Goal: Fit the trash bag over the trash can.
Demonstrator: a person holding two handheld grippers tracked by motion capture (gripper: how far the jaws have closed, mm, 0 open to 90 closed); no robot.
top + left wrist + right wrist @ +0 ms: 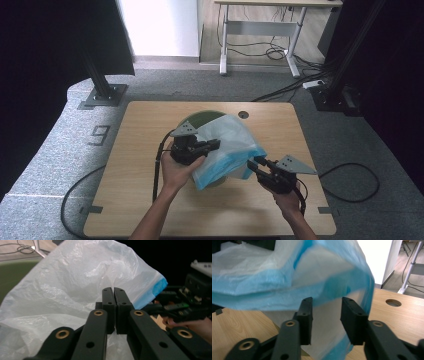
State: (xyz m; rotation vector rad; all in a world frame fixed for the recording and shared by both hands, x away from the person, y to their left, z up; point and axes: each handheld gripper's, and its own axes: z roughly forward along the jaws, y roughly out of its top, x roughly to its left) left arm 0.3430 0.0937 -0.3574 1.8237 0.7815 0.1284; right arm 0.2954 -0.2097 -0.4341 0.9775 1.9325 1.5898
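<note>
Nearest, the left gripper [114,293] pinches a thin white plastic bag with a blue rim [227,145], likely steadying it over the round green bin [200,119]. The right gripper [325,315], jaws spread, sits at the rim, seemingly ready to catch it.

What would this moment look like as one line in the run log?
left hand-held gripper: shut on plastic bag | right hand-held gripper: open, at bag's blue edge | bag draped over green bin | on wooden table

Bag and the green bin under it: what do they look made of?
The bag looks like thin plastic film, translucent white with a blue band at its edge; it crinkles and lets light through. The left gripper is shut on it. The green bin seems smooth, matte moulded plastic, though little of it shows.
</note>
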